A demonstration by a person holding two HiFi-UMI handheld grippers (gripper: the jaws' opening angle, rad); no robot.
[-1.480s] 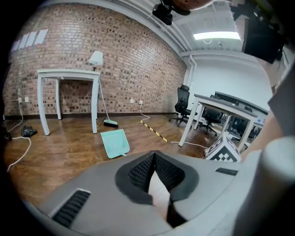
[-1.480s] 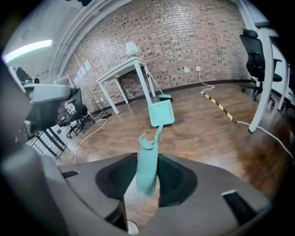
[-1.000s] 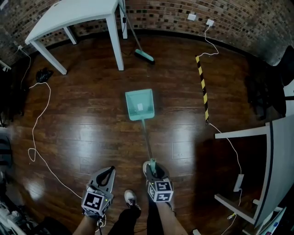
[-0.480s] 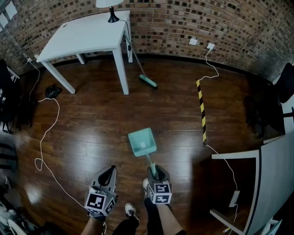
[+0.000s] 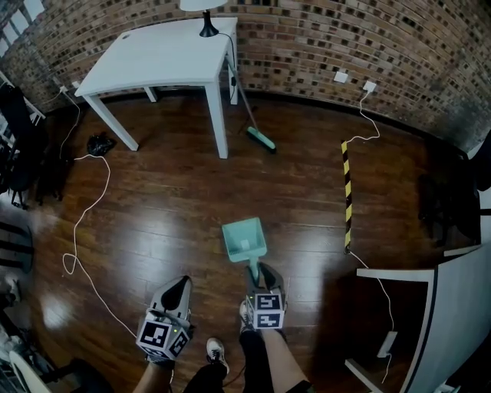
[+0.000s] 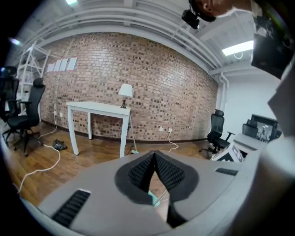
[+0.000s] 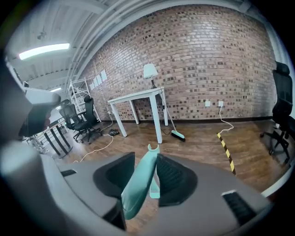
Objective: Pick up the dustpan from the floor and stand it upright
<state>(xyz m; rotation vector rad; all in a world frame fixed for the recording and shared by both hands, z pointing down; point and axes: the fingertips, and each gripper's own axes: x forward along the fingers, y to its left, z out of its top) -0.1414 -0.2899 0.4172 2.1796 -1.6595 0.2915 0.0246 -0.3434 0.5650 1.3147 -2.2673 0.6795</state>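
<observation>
Hanging nearest the person, the left hand-held gripper [image 5: 180, 285] has its jaws closed on nothing. Beside it, the right hand-held gripper [image 7: 145, 162] has just been opening. The dustpan [image 5: 245, 239] handle [image 7: 138, 184] stands slack between its jaws, leaning on one pad only. The pan seems to rest on the floor [image 5: 153, 215] just ahead, handle tilted up. Released now, it could topple or skid on the glossy boards — well short of the broom [image 5: 261, 138] by the table [image 5: 153, 54].

One teal dustpan [image 5: 244, 239], one broom [image 5: 261, 138], one lamp [image 5: 205, 8], one striped floor strip [image 5: 347, 192], two tables: white table [image 5: 161, 54], second table [image 5: 464, 307]; two grippers: left gripper [image 5: 182, 282], right gripper [image 5: 261, 270]
</observation>
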